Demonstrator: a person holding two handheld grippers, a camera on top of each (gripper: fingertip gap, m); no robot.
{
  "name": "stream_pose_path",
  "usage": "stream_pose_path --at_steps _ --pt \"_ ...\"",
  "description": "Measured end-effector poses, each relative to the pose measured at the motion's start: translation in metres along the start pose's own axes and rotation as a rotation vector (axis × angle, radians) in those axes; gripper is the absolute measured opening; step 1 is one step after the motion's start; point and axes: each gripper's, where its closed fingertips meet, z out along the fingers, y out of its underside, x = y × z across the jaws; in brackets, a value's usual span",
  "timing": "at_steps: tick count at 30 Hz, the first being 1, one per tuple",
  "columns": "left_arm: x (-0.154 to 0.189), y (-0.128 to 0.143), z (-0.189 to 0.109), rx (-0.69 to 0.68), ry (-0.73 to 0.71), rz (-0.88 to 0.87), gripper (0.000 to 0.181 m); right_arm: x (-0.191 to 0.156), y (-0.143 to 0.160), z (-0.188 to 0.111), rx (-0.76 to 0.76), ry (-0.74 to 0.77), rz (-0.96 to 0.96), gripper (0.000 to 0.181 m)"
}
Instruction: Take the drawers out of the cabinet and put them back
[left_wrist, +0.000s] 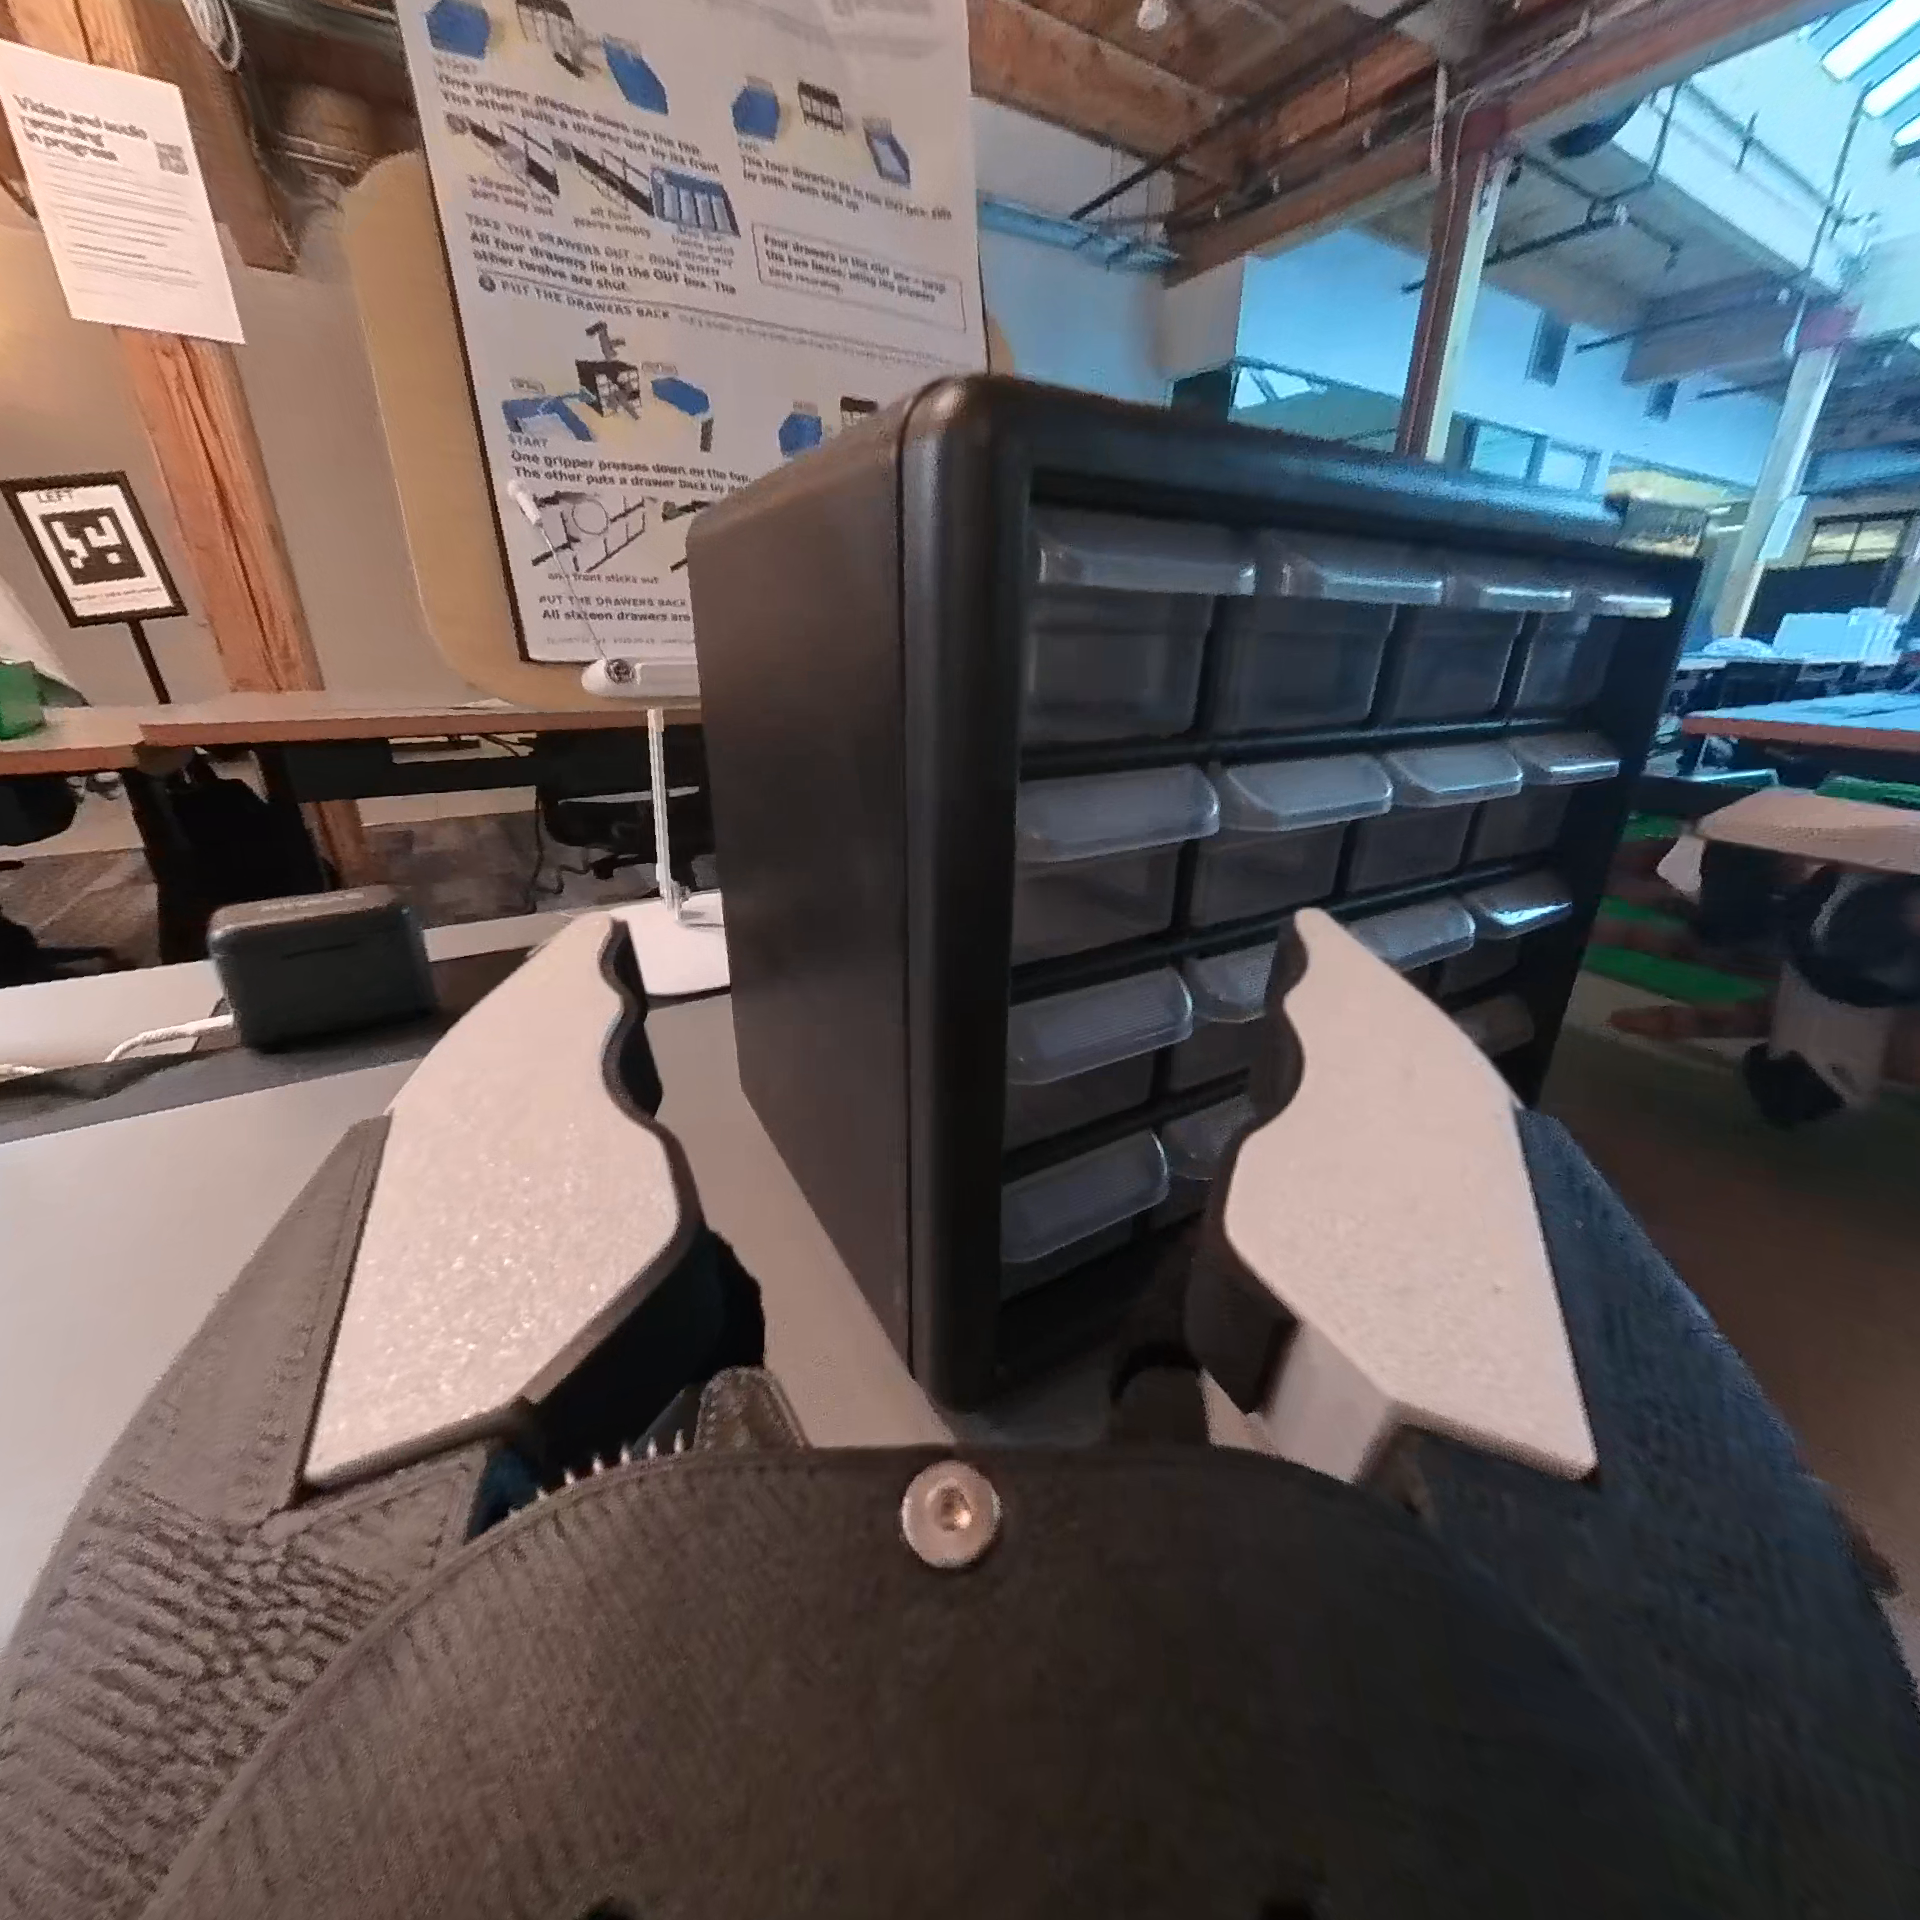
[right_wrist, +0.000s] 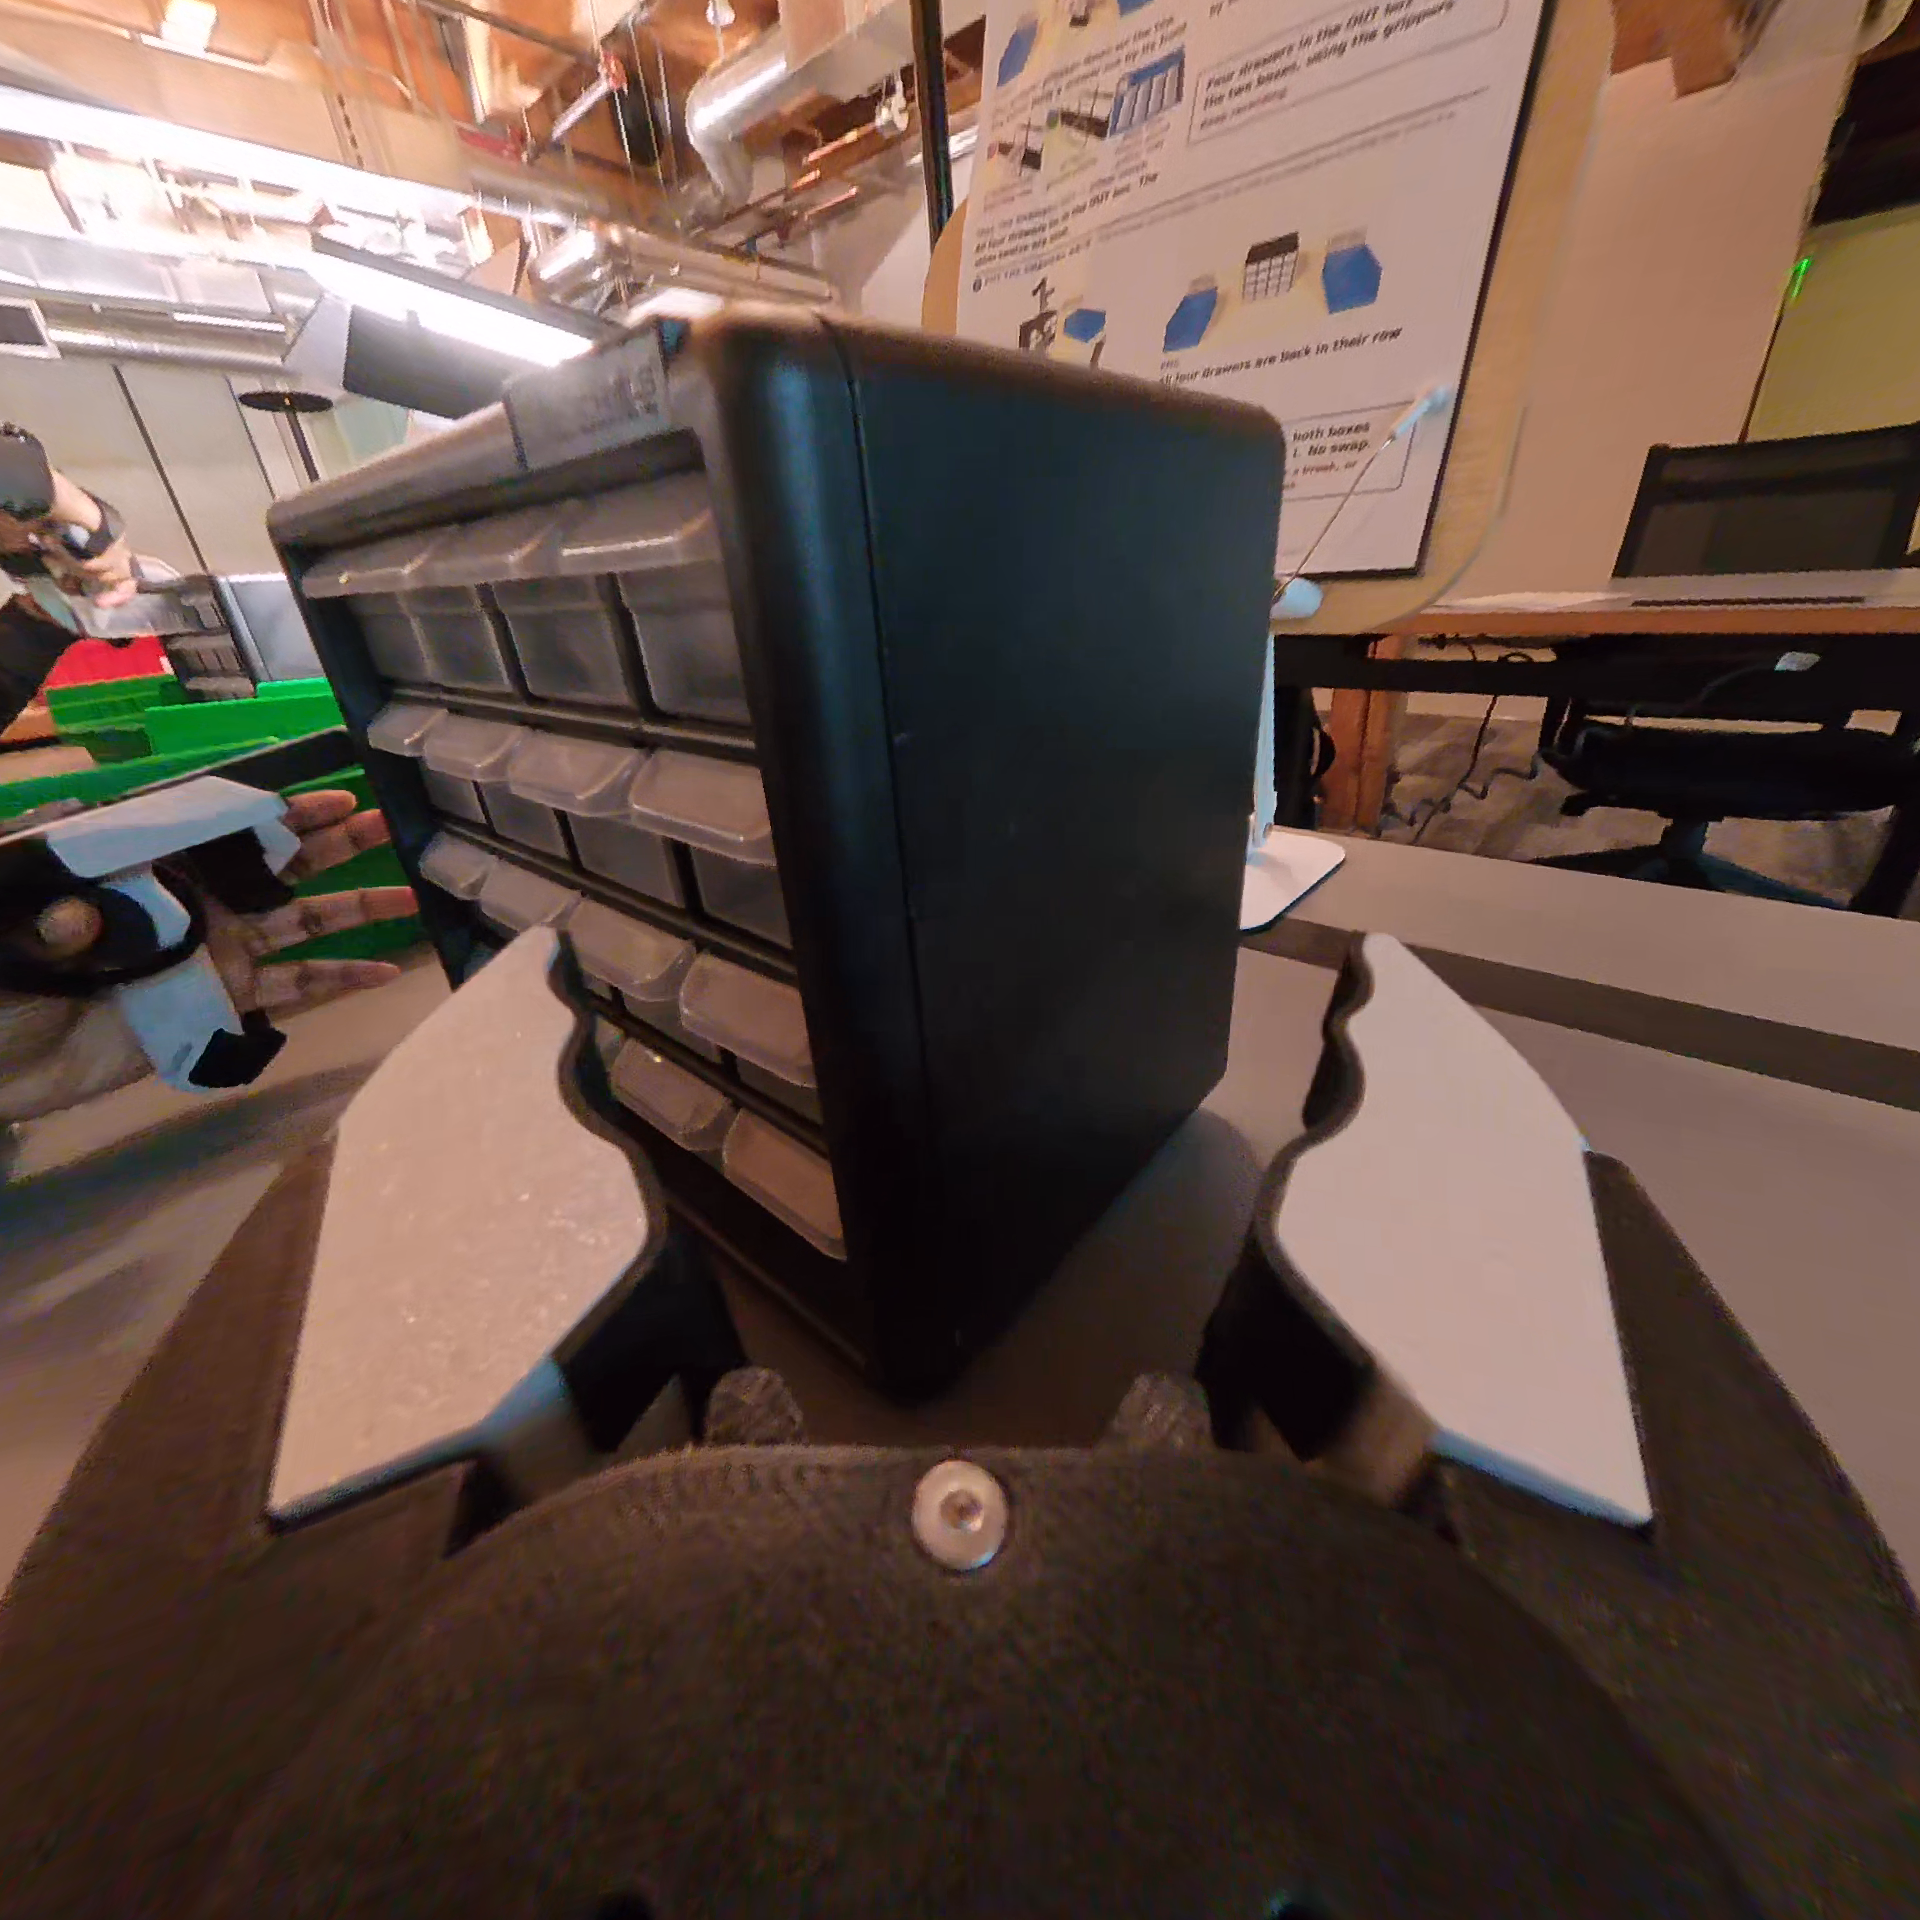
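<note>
The black cabinet (left_wrist: 1195, 831) stands upright on the grey counter (left_wrist: 156, 1247), and its 16 clear drawers (left_wrist: 1122, 623), in 4 rows of 4, all look pushed in as far as either view shows, so I judge that no drawer has yet been pulled, or else all are back; the frames cannot settle which. The left hand-held gripper (left_wrist: 951, 956) is near the cabinet's left front corner with its fingers (left_wrist: 499, 1247) spread apart and nothing between them. The right hand-held gripper (right_wrist: 956, 966) faces the right front corner, likewise spread wide and empty. In the right wrist view the left hand-held gripper also shows off to the left, held in a person's hand (right_wrist: 312, 904) in front of the lower drawers. The next move, I judge, calls for 1 gripper to press down on the cabinet's top to steady it while the other closes on a drawer's protruding lip and draws it straight out, since a light cabinet may slide or tip. As for writing: an illustrated instruction poster (left_wrist: 707, 312) hangs behind the cabinet, a white notice (left_wrist: 120, 197) is fixed to a wooden post, a square black and white marker sign (left_wrist: 94, 551) stands at far left, and a small plate (right_wrist: 592, 405) with raised lettering sits on the cabinet's top front edge; its lettering is too blurred to read.
</note>
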Motion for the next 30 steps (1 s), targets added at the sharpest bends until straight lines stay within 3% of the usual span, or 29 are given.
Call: stream_pose_path --at_steps 5,12,18,22,24,26,27,29,30 --pt "0.004 -0.005 0.0 0.016 0.023 -0.002 0.114 -0.004 -0.009 -0.001 0.078 -0.026 -0.005 0.134" --pt "0.006 -0.012 -0.001 0.056 0.028 0.014 0.107 -0.002 -0.022 -0.007 0.183 -0.017 -0.003 0.12" --pt "-0.001 -0.023 -0.006 0.105 -0.049 0.153 0.099 0.004 -0.041 -0.018 0.29 0.058 -0.091 0.107" --pt "-0.008 -0.028 -0.009 0.11 -0.107 0.255 0.077 -0.001 -0.062 -0.03 0.394 0.118 -0.273 0.075" --pt "-0.012 -0.028 -0.011 0.099 -0.139 0.327 0.05 -0.006 -0.072 -0.036 0.433 0.153 -0.371 0.06" --pt "-0.011 -0.028 -0.013 0.091 -0.137 0.4 0.009 -0.011 -0.077 -0.04 0.443 0.189 -0.465 0.043" --pt "-0.009 -0.028 -0.013 0.092 -0.133 0.434 0.0 -0.013 -0.078 -0.041 0.437 0.198 -0.505 0.032" --pt "-0.005 -0.028 -0.013 0.089 -0.126 0.514 0.0 -0.011 -0.078 -0.042 0.4 0.26 -0.595 0.0" --pt "-0.003 -0.026 -0.013 0.083 -0.12 0.545 0.0 -0.009 -0.078 -0.041 0.371 0.289 -0.64 0.0"
